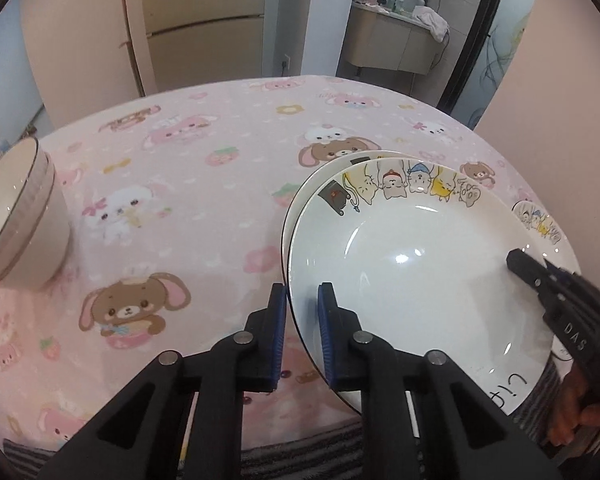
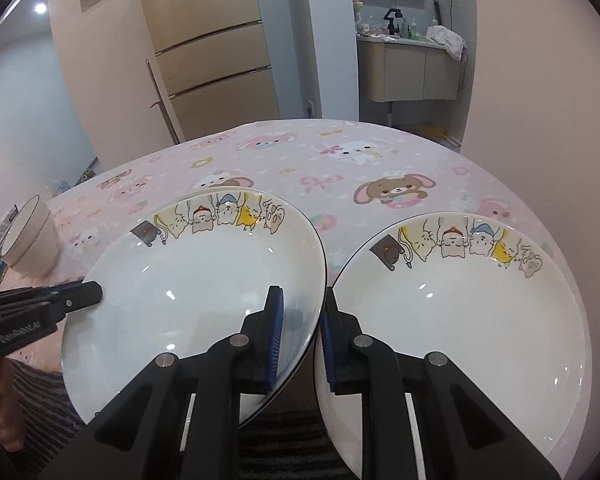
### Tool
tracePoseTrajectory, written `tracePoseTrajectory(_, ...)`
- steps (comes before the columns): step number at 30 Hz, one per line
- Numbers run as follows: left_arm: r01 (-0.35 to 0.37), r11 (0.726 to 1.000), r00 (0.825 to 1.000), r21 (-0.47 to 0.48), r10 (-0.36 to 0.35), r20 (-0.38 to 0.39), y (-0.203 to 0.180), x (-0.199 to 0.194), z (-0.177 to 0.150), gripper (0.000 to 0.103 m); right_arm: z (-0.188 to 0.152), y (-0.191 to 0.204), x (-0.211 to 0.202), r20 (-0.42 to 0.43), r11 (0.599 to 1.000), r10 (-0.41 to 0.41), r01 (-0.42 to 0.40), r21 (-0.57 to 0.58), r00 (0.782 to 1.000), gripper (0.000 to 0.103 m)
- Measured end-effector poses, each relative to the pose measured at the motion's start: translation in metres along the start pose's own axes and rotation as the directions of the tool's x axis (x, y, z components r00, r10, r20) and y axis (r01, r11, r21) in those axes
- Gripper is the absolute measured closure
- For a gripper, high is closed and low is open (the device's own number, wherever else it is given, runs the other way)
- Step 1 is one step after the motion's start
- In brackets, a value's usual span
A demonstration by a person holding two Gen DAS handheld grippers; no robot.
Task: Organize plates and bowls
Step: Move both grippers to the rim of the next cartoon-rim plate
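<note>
A white plate with cartoon cats on its rim (image 1: 412,264) rests on top of another like it, whose rim (image 1: 332,168) shows behind. My left gripper (image 1: 302,312) straddles the top plate's left rim with a gap, open. My right gripper (image 2: 302,320) straddles the same plate's (image 2: 196,288) right rim, open; its tip shows in the left wrist view (image 1: 524,266). A third cat plate (image 2: 460,320) lies to the right on the table. Stacked beige bowls (image 1: 20,216) stand at the far left, also seen in the right wrist view (image 2: 32,240).
The round table has a pink cartoon-animal cloth (image 1: 204,184). Its near edge is just under the plates; a striped garment (image 2: 284,440) is below. A fridge (image 2: 216,60) and a washbasin cabinet (image 2: 412,72) stand beyond the table.
</note>
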State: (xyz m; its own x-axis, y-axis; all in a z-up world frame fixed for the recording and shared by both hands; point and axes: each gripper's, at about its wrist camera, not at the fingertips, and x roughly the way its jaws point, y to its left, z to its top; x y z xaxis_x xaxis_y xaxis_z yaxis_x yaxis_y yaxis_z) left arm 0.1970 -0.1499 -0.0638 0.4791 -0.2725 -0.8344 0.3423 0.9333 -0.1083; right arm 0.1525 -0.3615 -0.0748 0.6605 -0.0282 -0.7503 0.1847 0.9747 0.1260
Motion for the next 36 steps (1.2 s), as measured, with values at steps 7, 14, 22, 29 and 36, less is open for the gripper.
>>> tracePoseTrajectory(7, -0.049, 0.999, 0.995, 0.016, 0.048, 0.089, -0.002, 0.004, 0.000, 0.090, 0.003, 0.009, 0.005, -0.001, 0.996, -0.070, 0.070, -0.058, 0.998, 0.084)
tracePoseTrajectory(14, -0.068, 0.997, 0.992, 0.041, 0.063, 0.110, -0.002, 0.005, 0.001, 0.091, 0.003, 0.006, 0.003, -0.031, 0.996, -0.050, 0.048, -0.073, 0.998, 0.084)
tracePoseTrajectory(22, -0.005, 0.999, 0.980, 0.051, -0.005, 0.198, -0.007, -0.031, -0.002, 0.054, 0.004, -0.022, -0.034, -0.006, 0.999, 0.047, -0.047, 0.022, 0.999, 0.084)
tracePoseTrajectory(29, 0.115, 0.985, 0.974, 0.130, -0.137, 0.182, -0.053, -0.072, -0.011, 0.047, 0.006, -0.061, -0.101, 0.071, 0.995, 0.076, -0.080, 0.056, 0.995, 0.084)
tracePoseTrajectory(36, 0.229, 0.961, 0.968, 0.153, -0.242, 0.070, -0.114, -0.086, -0.026, 0.037, -0.002, -0.107, -0.143, 0.086, 0.977, 0.154, -0.165, 0.138, 0.984, 0.083)
